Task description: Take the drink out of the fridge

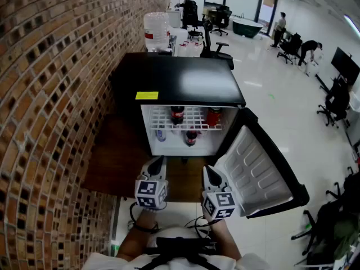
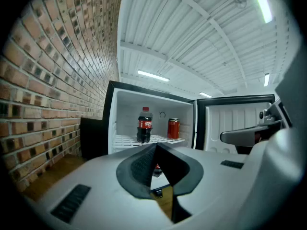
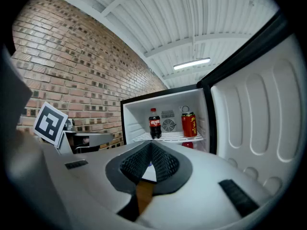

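Left claw (image 1: pixel 159 161), jaws pressed together on nothing, points at a small black fridge (image 1: pixel 180 80) standing against a brick wall (image 1: pixel 50 94). The right claw (image 1: pixel 207 170), likewise closed and empty, sits just beside the left one. Inside the lit cabinet, a cola bottle (image 1: pixel 177 115) stands upright near the middle of the upper wire shelf (image 1: pixel 194 120), well apart from both claws, with a red can (image 1: pixel 213 117) to its right. A second dark bottle (image 1: pixel 191 136) stands on the level below. At far right the fridge's door (image 1: pixel 256 170) hangs wide open.
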Demonstrator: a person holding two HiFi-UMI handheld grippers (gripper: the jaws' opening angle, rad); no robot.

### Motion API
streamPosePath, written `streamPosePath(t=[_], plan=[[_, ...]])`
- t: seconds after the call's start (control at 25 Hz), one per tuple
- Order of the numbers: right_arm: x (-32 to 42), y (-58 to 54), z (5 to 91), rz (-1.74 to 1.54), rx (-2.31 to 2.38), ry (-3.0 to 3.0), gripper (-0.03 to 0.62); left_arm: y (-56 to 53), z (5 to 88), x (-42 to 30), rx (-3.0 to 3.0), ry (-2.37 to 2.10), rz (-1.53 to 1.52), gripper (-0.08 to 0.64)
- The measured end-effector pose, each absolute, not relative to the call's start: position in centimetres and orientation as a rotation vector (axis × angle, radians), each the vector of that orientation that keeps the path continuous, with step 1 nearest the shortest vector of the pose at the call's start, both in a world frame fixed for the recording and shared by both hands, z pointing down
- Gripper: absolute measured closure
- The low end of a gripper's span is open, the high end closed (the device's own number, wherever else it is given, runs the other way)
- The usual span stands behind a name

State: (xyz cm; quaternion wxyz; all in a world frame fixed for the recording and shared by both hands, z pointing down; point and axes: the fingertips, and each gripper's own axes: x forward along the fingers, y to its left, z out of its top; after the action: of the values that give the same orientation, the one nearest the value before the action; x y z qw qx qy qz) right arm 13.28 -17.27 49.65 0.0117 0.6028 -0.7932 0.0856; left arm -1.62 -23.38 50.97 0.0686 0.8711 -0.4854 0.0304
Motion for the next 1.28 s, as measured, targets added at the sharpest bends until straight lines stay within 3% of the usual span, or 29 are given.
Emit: streamPosePath(t=[0.12,0.24,0.52,0.64,1.28], plan=[[13.4,-17.2,49.4,0.256,1.888,-2.470,0.581,-23.8,50.2,-1.4,2.645,-1.467,0.090,0.546],[13.4,-17.3,49.3,0.254,1.897,-2.473,0.581,-24.4,50.0,-1.2,2.637,-1.460,0.109,0.413],[13.5,-18.0,49.0,0.246,1.894,-2.472,0.581,-26.4,49.5,-0.2,2.645,-1.434,0.114,0.225],[13.7,-18.4,48.8,0.238,1.904,-2.475,0.581,-27.4,49.6,0.6,2.654,-1.427,0.131,0.192],[15.3,-19.9,48.2,0.192,1.926,-2.466,0.581,-36.8,49.4,4.0,2.644,-1.463,0.145,0.152]])
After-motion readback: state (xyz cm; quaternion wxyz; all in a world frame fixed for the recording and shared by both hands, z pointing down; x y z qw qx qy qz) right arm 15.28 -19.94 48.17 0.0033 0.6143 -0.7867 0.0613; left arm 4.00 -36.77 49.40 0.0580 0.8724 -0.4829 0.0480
